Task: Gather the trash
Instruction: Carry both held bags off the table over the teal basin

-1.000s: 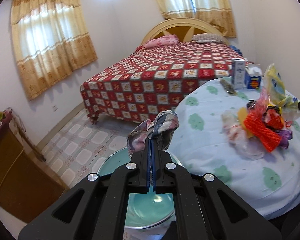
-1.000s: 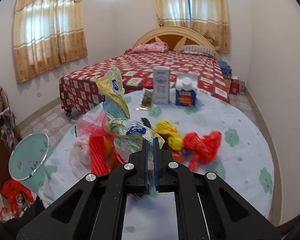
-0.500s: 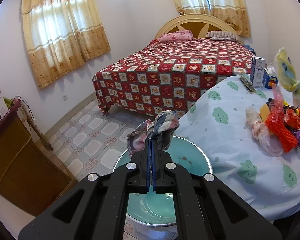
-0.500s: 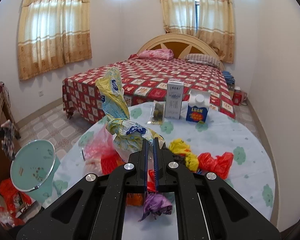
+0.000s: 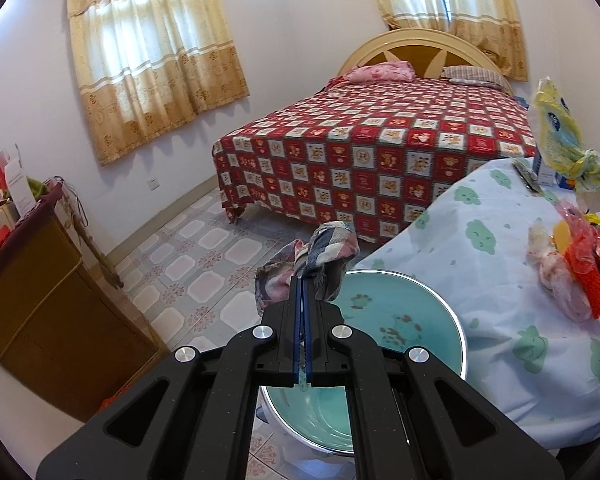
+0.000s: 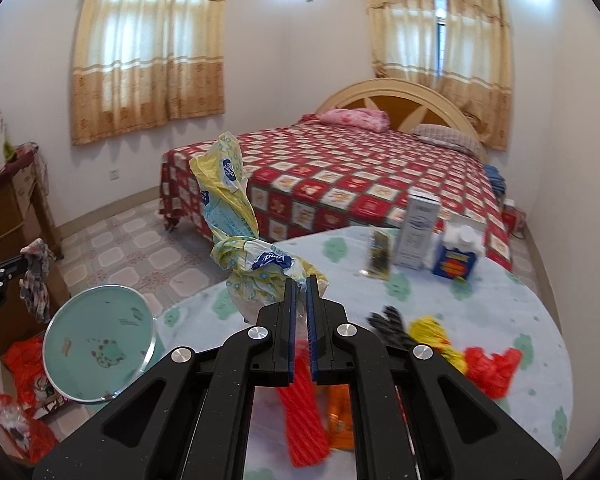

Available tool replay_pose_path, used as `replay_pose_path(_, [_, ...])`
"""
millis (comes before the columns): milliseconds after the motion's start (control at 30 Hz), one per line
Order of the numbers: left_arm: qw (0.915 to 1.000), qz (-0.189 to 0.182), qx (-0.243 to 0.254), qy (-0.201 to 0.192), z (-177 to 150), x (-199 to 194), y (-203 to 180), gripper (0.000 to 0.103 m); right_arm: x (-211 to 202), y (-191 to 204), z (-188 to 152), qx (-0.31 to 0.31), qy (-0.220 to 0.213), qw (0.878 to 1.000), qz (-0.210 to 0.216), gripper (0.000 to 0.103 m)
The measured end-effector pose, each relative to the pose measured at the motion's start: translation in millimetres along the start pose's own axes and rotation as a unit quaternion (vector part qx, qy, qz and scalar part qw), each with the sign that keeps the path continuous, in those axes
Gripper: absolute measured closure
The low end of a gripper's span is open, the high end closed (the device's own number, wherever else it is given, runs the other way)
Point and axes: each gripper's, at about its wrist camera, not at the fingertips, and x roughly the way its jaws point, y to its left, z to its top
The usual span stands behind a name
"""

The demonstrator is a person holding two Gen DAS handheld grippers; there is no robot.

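L gripper is clenched on a checked rag; the cloth bunches over the fingertips and droops to the left. Right below it sits a teal basin, w/ brown specks inside, at the table's edge over the tiled floor.

R gripper is clamped on a yellow plastic bag w/ blue print, knotted mid-way, its top sticking up and clear of the table. More trash lies on the cloud-print cloth below & right of the jaws: red mesh, orange wrapper, black glove, yellow bag, red bag. Farther back stand a white carton, a blue carton & a dark packet.

Beyond the table: a bed w/ red checked cover, curtains. Far left in R view, the L gripper w/ rag hangs above the basin.
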Motion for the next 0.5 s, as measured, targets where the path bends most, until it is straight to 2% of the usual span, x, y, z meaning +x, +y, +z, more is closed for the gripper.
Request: replay_pose_path(500, [0.9999, 0.01, -0.01, 0.007, -5, 8, 16, 0.102, 26, 41, 2, -0.031, 0.014, 0.999, 0.035, 0.097])
